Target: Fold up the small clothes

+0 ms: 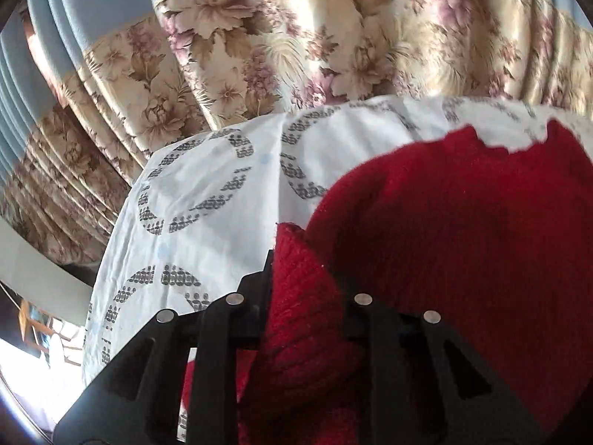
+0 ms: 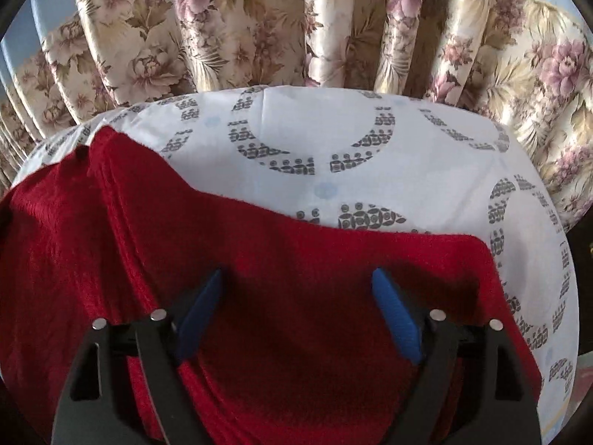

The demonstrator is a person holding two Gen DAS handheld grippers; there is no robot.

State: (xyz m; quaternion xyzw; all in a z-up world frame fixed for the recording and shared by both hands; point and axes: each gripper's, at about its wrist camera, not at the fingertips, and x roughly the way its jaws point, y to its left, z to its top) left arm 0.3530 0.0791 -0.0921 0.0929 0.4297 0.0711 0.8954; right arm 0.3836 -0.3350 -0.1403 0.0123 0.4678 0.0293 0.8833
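A red knitted garment [image 2: 304, 267] lies on a table under a white cloth [image 2: 318, 129] printed with grey rings. In the left wrist view the red garment [image 1: 463, 222] fills the right half, and a thick fold of it bulges up between the black fingers. My left gripper [image 1: 300, 289] is shut on that fold; its pads are buried in the knit. My right gripper [image 2: 296, 296] hangs just above the garment near its right edge, jaws wide apart. Its blue pads [image 2: 396, 319] touch nothing, with flat red knit showing below the gap.
Flowered cream and pink curtains [image 2: 259, 29] hang close behind the table's far edge. The white cloth [image 1: 207, 193] shows bare to the left of the garment in the left wrist view and beyond it in the right wrist view. A bright window area [image 1: 33, 363] lies low on the left.
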